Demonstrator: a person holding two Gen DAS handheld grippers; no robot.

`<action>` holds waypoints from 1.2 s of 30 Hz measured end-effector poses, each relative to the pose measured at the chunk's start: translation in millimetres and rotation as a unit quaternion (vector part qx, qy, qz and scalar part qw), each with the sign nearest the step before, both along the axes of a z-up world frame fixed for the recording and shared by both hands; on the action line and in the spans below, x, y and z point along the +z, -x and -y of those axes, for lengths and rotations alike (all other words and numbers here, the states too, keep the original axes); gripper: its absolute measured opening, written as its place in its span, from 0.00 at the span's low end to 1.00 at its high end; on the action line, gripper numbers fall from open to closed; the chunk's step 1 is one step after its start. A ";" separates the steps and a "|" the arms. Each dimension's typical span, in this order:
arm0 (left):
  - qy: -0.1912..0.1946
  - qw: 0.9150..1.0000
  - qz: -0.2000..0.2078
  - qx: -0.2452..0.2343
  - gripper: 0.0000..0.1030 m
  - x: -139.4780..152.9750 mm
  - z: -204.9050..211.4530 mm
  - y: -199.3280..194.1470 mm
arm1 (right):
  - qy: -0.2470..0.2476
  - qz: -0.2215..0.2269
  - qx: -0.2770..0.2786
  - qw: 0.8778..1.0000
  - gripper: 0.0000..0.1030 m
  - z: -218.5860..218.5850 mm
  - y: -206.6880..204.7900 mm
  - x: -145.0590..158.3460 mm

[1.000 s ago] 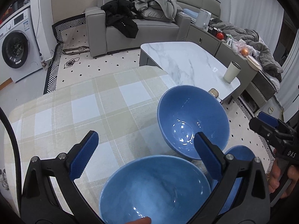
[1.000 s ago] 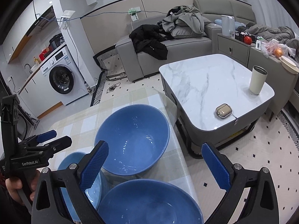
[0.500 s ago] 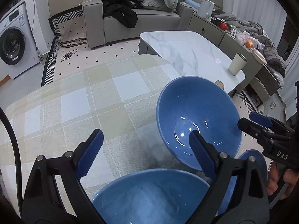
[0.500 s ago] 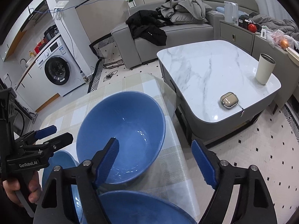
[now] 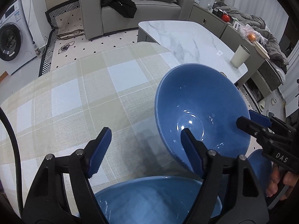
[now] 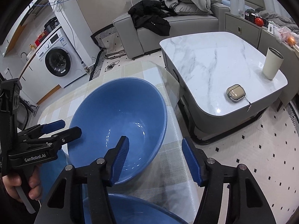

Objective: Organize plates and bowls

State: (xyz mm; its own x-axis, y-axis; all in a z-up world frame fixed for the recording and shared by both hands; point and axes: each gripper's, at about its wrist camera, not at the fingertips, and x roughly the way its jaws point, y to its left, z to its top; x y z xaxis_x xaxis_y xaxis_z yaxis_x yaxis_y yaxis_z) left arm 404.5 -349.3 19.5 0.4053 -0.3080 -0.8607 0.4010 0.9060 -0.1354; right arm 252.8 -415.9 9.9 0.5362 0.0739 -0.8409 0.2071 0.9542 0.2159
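Observation:
A large blue bowl [image 5: 203, 108] [image 6: 119, 119] stands on the checked tablecloth [image 5: 84, 85] near the table's right edge. My left gripper [image 5: 143, 149] is open, its right finger over the bowl's near left rim. My right gripper [image 6: 157, 160] is open, its left finger inside the bowl's near rim and its right finger outside it. A second blue bowl [image 5: 155, 199] lies under my left gripper. Another blue bowl [image 6: 134, 211] lies under my right gripper and shows in the left wrist view [image 5: 261, 164].
A marble coffee table [image 6: 220, 65] stands right of the dining table, with a cream cup [image 6: 271, 63] and an earbud case [image 6: 235, 93]. A grey sofa [image 6: 168, 28] with clothes and a washing machine [image 6: 58, 61] stand behind.
Both grippers moved forward to the large bowl and their jaws narrowed. My right gripper's fingers now straddle its near rim.

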 end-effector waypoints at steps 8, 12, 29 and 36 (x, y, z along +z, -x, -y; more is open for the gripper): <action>0.010 1.000 0.007 -0.019 0.44 2.0 4.6 7.1 | 0.015 -0.005 0.010 1.000 0.35 -6.2 -1.8 -2.9; 0.012 1.000 0.012 -0.026 0.28 3.5 6.8 11.3 | 0.023 -0.009 0.012 1.000 0.21 -8.5 -2.1 -5.2; 0.008 0.998 0.040 -0.038 0.15 19.7 15.5 27.7 | 0.041 0.012 0.017 0.999 0.19 -13.2 3.1 0.3; 0.014 0.998 0.050 -0.033 0.15 32.4 14.2 35.7 | 0.038 0.031 0.013 0.999 0.19 -10.9 11.4 14.0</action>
